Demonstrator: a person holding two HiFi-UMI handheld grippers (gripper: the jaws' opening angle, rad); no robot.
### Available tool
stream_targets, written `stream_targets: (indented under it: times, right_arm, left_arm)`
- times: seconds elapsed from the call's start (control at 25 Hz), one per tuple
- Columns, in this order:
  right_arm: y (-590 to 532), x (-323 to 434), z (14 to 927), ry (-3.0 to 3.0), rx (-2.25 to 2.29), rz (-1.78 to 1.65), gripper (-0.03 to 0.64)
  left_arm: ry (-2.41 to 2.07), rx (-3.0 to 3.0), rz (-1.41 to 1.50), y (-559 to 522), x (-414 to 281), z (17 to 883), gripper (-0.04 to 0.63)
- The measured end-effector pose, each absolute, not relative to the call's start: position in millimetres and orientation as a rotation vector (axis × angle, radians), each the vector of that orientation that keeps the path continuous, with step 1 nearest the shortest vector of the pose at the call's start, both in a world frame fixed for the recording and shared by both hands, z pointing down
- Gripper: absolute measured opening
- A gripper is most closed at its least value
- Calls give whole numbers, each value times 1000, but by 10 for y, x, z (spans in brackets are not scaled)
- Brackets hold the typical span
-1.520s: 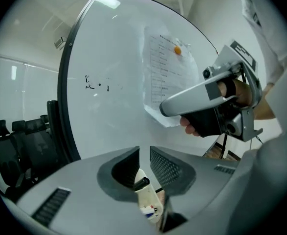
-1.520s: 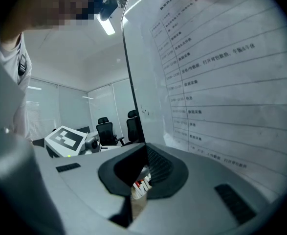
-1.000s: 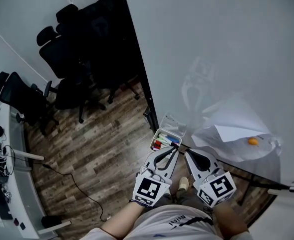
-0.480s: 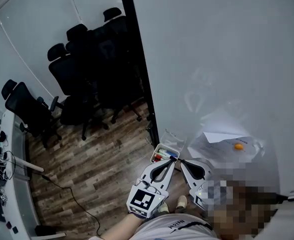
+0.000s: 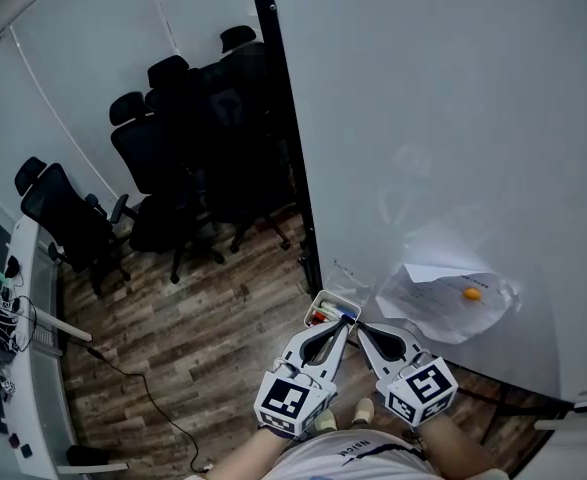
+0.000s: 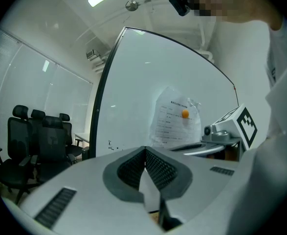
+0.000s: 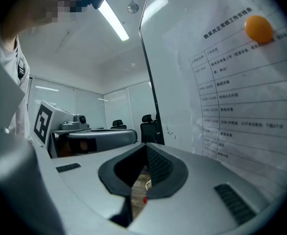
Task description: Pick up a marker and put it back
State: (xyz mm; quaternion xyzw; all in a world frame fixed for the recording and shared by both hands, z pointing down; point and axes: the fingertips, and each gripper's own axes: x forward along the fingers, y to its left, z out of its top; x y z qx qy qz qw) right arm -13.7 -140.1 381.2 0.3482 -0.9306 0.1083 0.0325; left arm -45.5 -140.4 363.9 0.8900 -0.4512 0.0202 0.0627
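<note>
- A white desk (image 5: 35, 368) with cables and small gear runs down the far left edge of the head view
- Black office chairs (image 5: 188, 158) crowd the upper left, on a wood-plank floor (image 5: 203, 338)
- At the bottom centre, the left gripper (image 5: 344, 321) has its jaws pressed together with nothing between them; its tips sit just at the near edge of the tray
- The white tray (image 5: 323, 298) sits at the foot of the whiteboard's dark frame, and the markers (image 5: 325, 315) lie inside it, with red and blue showing
- Just right of it, the right gripper (image 5: 362, 328) also has its jaws together and empty, tips near the tray
- The whiteboard (image 5: 453, 118) fills the right half
- A printed sheet (image 5: 428, 308) hangs at lower right under an orange magnet (image 5: 471, 293)
</note>
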Motion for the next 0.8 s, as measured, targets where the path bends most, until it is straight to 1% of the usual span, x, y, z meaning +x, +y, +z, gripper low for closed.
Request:
stream_targets:
  times: [0.8]
  right_arm:
    - [-1458, -85, 3782, -2868, 1041, 322, 12]
  left_arm:
    - [-1424, 2647, 79, -1468, -456, 3669, 12]
